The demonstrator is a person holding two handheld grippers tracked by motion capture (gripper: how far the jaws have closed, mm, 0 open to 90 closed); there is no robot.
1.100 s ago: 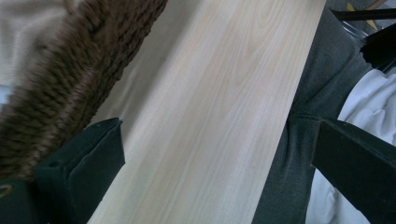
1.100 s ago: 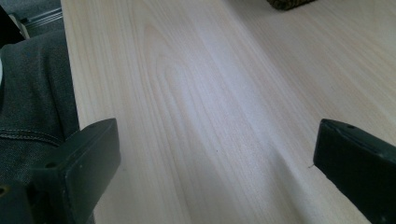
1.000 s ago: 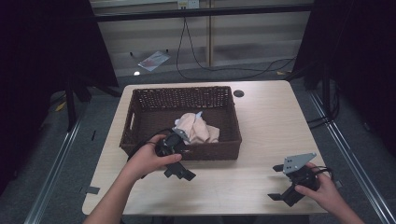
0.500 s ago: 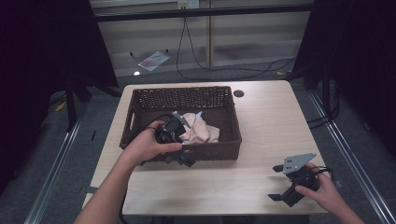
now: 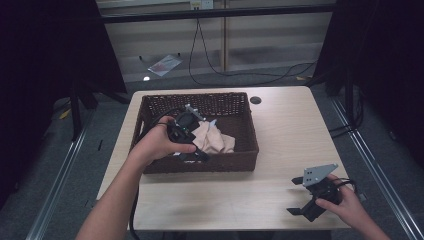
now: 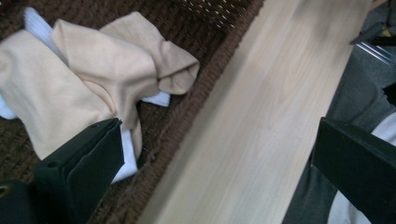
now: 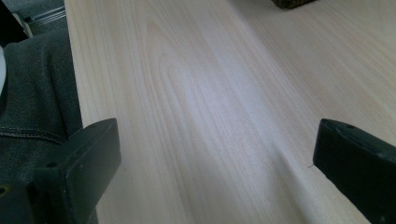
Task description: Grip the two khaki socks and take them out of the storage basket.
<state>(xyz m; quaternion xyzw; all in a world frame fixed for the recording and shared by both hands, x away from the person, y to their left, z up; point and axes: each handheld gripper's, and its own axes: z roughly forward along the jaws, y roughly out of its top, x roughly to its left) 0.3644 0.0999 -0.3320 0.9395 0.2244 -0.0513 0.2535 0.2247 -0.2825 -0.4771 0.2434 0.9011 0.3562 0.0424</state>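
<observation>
Basket wall [image 5: 200, 162] flanks cloths [image 5: 212, 140] by left gripper [image 5: 192, 156].

Basket [image 5: 150, 107] sits on the table [image 5: 290, 130], toward its left and far side. Cloth pile [image 5: 212, 140] lies in the basket, near its front wall. Left gripper [image 5: 192, 150] is over the basket's front left part, just left of the cloth. Right gripper [image 5: 305, 202] rests on the table's near right corner, well apart from the basket.

left gripper [image 5: 192, 152]: black body, two blocky black jaws, dark cable trailing | right gripper [image 5: 306, 206]: black, grey three-cornered plate on top, black cable loop | person: bare forearms, dark grey jeans
</observation>
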